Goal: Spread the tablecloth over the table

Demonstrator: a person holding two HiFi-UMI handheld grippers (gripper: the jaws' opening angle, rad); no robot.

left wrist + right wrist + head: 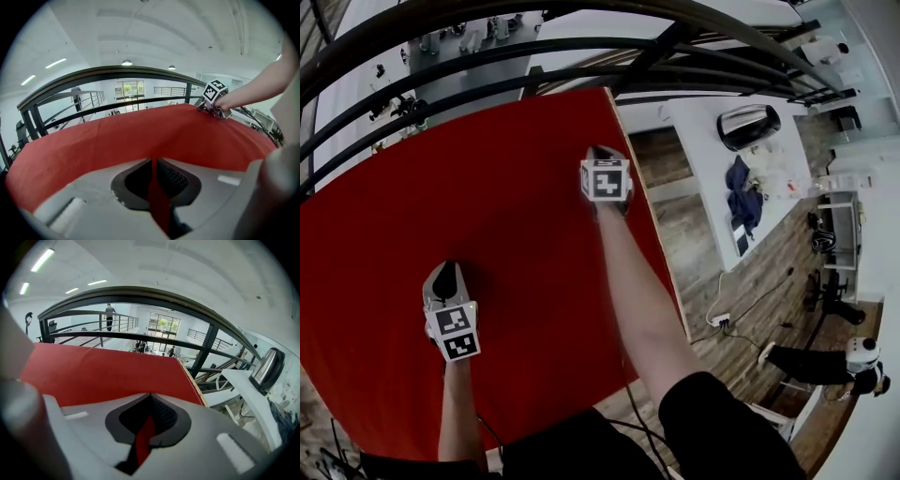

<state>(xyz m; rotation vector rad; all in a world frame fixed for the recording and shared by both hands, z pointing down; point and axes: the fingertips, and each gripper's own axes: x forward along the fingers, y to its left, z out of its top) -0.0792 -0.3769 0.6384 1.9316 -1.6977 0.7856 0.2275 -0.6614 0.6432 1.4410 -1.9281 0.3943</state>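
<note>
The red tablecloth (497,197) lies flat across the table and covers almost all of the top. My left gripper (445,278) rests on the cloth near the front left. A thin fold of the red tablecloth (117,136) stands pinched between the jaws of the left gripper (153,165). My right gripper (600,153) sits near the cloth's far right corner. In the right gripper view, a strip of the tablecloth (103,371) is also caught between the closed jaws of the right gripper (148,404). The right gripper's marker cube (214,91) shows in the left gripper view.
A dark metal railing (581,47) curves along the table's far side. The table's wooden edge (194,384) shows on the right. Beyond it stands a white table (712,178) with a kettle (748,125) and a blue cloth (741,197). A person (848,364) is on the wooden floor at lower right.
</note>
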